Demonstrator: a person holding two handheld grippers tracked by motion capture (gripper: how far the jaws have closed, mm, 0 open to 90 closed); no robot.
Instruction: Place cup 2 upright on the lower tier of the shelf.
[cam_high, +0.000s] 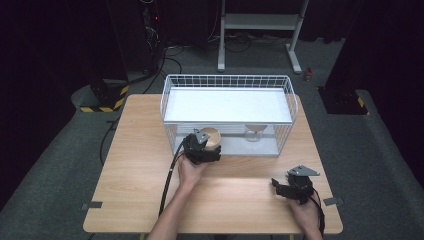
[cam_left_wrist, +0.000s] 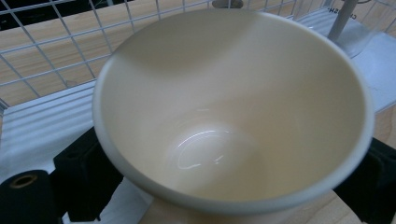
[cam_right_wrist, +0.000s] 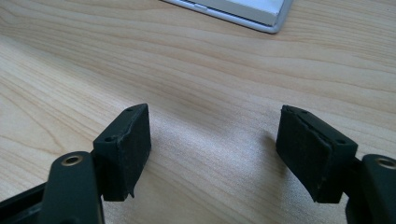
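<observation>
The left gripper has its black pads clamped on either side of the cream bowl, at the open front edge of the wire rack. The bowl looks glazed, stiff and slippery, probably breakable; hold it low on the wall. The right gripper rests open and empty near the table's right front corner.

I count one cream bowl and one clear stemmed glass, both at the lower level of a single white wire rack, which has two shelves. There is one wooden worktop under it all. Two sets of tongs are in play, the left tongs and the right tongs, each in one hand. Behind stands one white metal stand.
</observation>
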